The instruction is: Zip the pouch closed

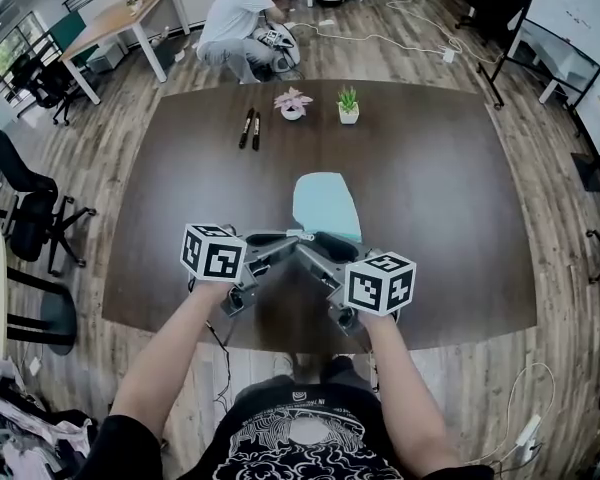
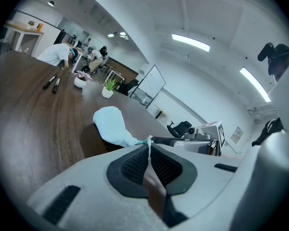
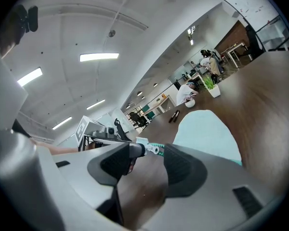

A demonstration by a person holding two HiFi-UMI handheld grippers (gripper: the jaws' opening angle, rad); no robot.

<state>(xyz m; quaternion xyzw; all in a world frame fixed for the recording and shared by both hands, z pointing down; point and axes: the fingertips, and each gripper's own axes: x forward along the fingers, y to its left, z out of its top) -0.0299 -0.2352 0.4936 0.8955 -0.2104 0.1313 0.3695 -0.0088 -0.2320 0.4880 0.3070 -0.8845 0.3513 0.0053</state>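
In the head view the pouch (image 1: 327, 204) sits mid-counter (image 1: 460, 198), its long axis running away from me and its near end lifted off the surface (that view hides the grips themselves). The left gripper view settles one: the left gripper (image 2: 149, 148) has its fingers pressed together on a thin tab at the pouch's near end. In the right gripper view the right gripper (image 3: 151, 154) has its fingers partway apart, with the zip pull (image 3: 154, 149) between them and neither pad pressing on it. Brown counter spreads to both sides of the pouch. Two markers (image 1: 250, 128) and a small plant (image 1: 348, 106) stand well apart from it, near the far edge.
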